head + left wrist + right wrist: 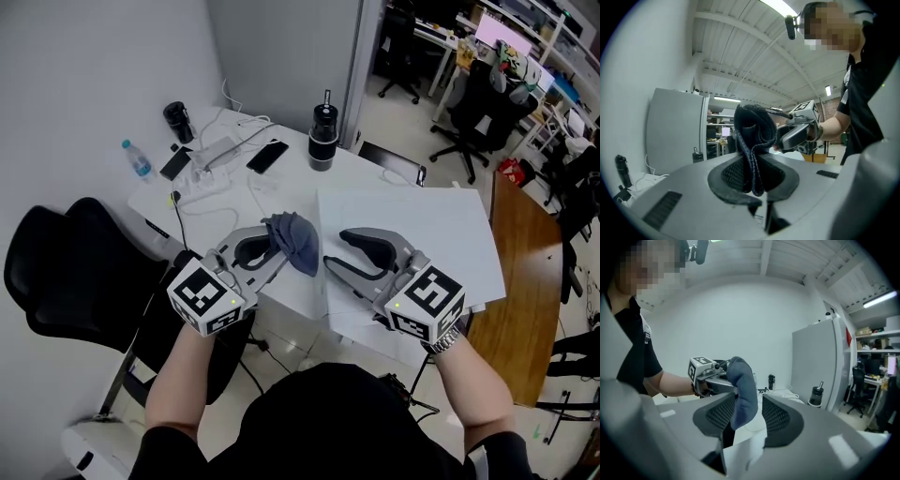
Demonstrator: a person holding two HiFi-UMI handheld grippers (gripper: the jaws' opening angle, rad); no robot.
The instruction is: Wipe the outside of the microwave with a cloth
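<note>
left gripper: jaws clamped on the cloth, only a narrow gap and that is packed with fabric; tips aimed across at the right gripper.
cloth: dark blue-grey, bunched. Folded end pinched between the left pads, strands hanging down inside the jaw throat in the left gripper view; the rest bulges out past the left tips.
right gripper: jaws spread wide, pressing on nothing; tips facing the left gripper's tips, near.
cloth vs right gripper: hangs just ahead of the right tips, in line with the gap; overlaps one pad in the right gripper view, contact there not readable.
cross-views: right gripper visible beyond the cloth from the left side; left gripper visible behind the cloth from the right side.
white flat top: below and ahead of the right gripper; microwave or not, cannot tell.
table: white, beyond both grippers.
on table: black tumbler, phone, water bottle, all well ahead of the left gripper.
black chair: outboard of the left gripper.
</note>
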